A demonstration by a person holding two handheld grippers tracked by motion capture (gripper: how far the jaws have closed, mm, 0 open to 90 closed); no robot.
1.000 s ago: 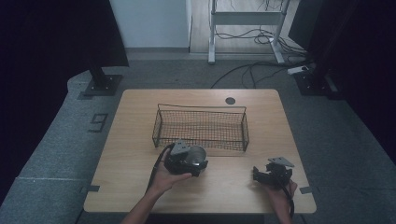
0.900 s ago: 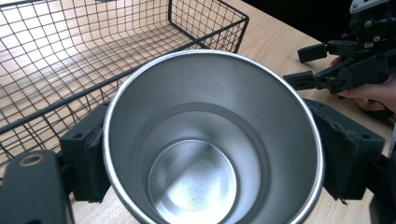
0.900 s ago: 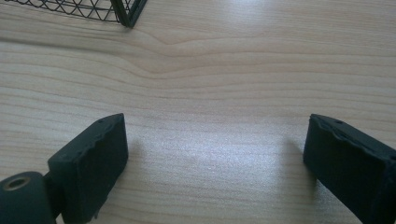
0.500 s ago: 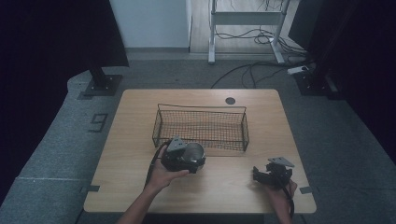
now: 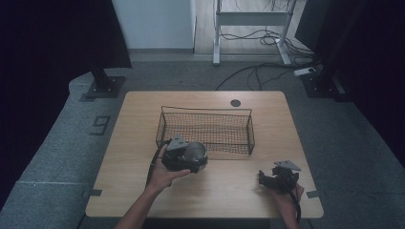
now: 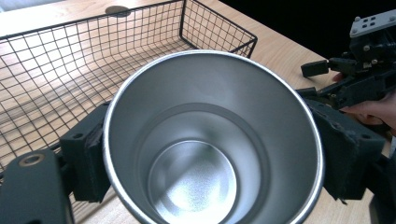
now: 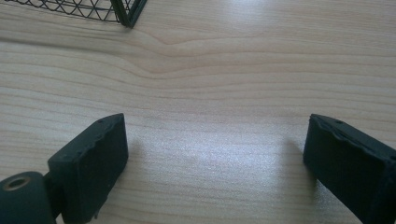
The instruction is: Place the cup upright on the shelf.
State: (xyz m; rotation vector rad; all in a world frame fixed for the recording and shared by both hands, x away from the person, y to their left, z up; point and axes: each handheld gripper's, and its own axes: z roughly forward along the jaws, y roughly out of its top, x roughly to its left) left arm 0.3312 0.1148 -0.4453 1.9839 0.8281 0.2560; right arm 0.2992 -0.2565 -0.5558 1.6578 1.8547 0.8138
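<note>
I am looking down on a pale wooden table [image 5: 143, 200] in a dim room, with grey floor around it and cables trailing near a metal frame at the back. My landmark is the black wire basket [image 5: 205, 128], which sits in the middle of the table and looks bare inside. Just in front of the basket's near left corner, my left gripper [image 5: 187, 160] is clenched on a shiny steel cup [image 5: 195, 153]; in the left gripper view the two black pads [image 6: 348, 156] press on opposite sides of the cup's [image 6: 212, 140] wall, its open mouth faces the camera, and the basket [image 6: 56, 70] lies right behind it. The cup appears lifted off the wood and tipped, close to the basket's front wall but not yet over it. My right gripper [image 5: 267, 179] rests well off the basket's near right corner, low over the table, its jaws spread wide with bare wood [image 7: 215, 135] between them. I judge the step in hand to be carrying the cup to the basket. The next move calls for raising the cup above the front rim, bringing it over the mesh floor, lowering it and only then loosening the grip, taking care that the cup does not catch the wire edge.
</note>
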